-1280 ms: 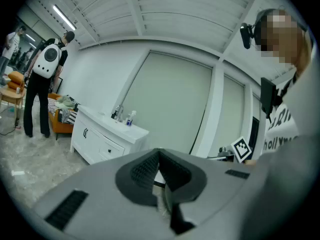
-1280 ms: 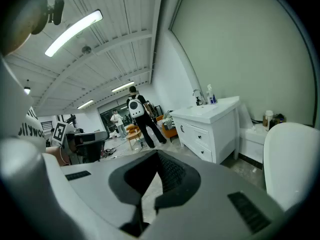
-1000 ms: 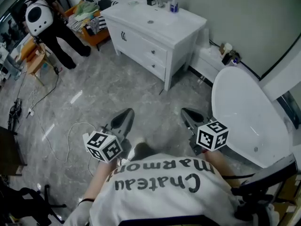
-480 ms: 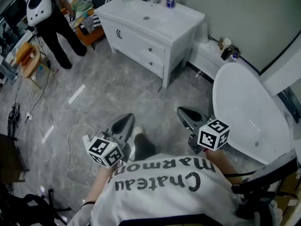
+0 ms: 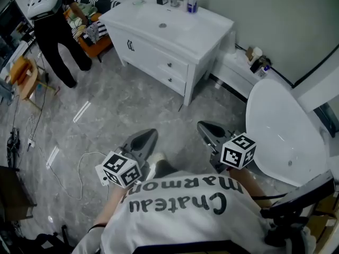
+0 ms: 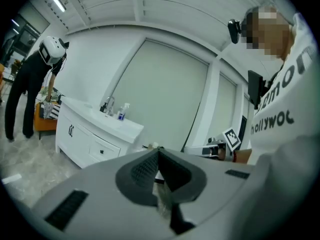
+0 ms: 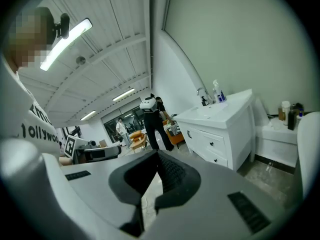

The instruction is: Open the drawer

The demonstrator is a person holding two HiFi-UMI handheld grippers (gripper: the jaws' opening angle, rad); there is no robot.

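A white vanity cabinet stands across the grey floor ahead, with two knobbed drawers shut in its front. The left gripper view shows the cabinet low at the left, and the right gripper view shows the cabinet at the right. My left gripper is shut and holds nothing; its tips meet. My right gripper is shut too, nothing between its pads. Both are held close to my body, well short of the cabinet.
A white bathtub fills the right side. A low white stand with bottles sits between tub and cabinet. A person in black with a white helmet stands at the far left by orange seats. A cable lies on the floor.
Both grippers have moved a little forward over the floor, still shut, the left one shifting right. The person in black has stepped further toward the upper left.
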